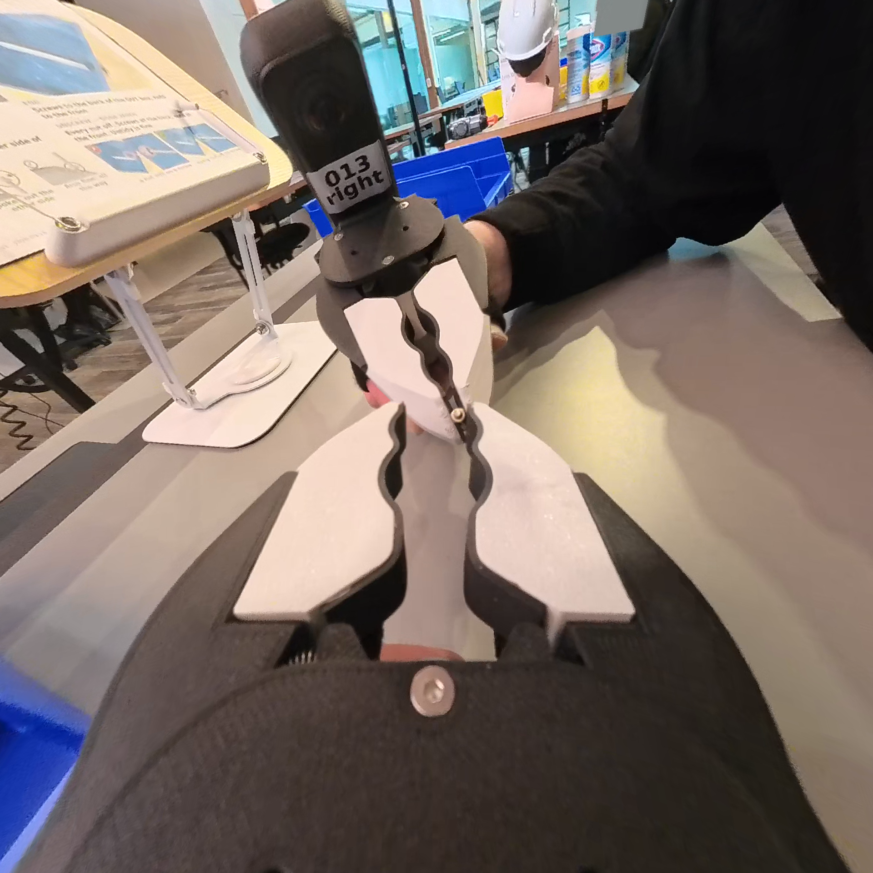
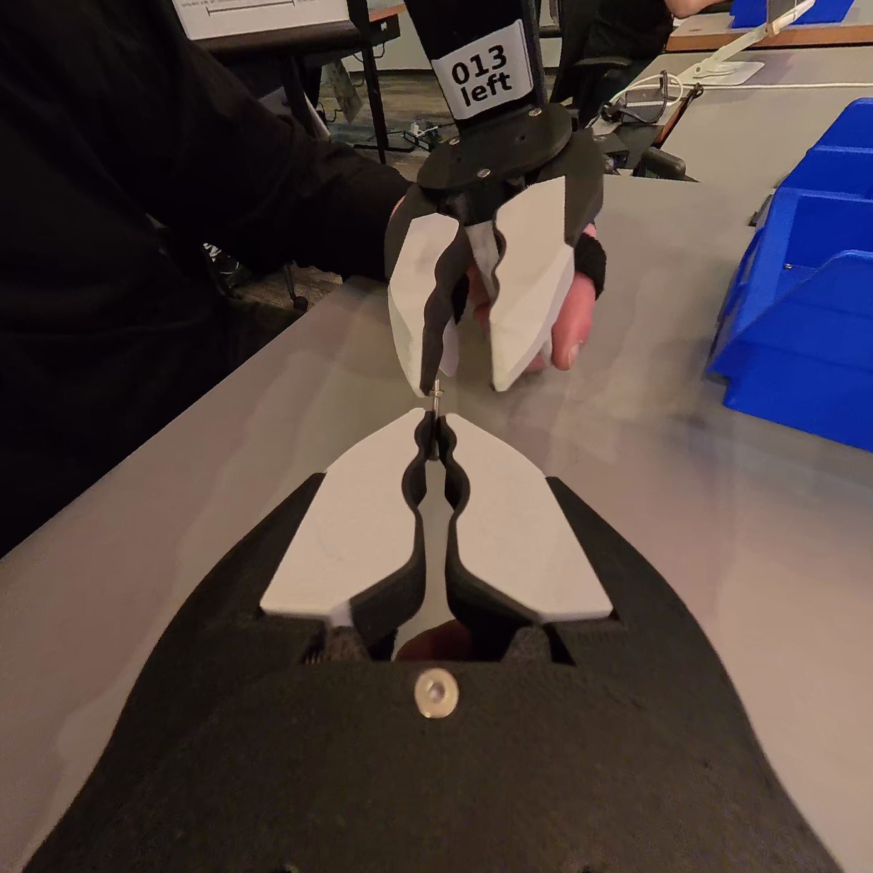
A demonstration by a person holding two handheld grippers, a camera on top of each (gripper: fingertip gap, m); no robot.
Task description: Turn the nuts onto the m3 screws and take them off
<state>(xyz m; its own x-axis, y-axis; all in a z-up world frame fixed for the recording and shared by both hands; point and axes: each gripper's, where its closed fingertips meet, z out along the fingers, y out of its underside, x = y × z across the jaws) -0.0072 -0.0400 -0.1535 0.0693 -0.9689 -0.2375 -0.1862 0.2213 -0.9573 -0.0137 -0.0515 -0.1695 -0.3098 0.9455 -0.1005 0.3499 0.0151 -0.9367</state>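
Screw (image 2: 437, 405) and its nut (image 2: 437, 392) poke straight forward from the right gripper (image 2: 435, 418), whose tips pinch the shank; its axis aims at the left gripper (image 2: 457, 385), spread wide, one fingertip (image 2: 427, 378) touching the nut. Left wrist view shows the screw (image 1: 457, 415) end-on only; the right shows its length above the grey table (image 2: 661, 472).

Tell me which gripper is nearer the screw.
Right. The right gripper is shut on the screw, gripping one end. The left gripper is open opposite it, with one fingertip beside the nut on the screw's free end.
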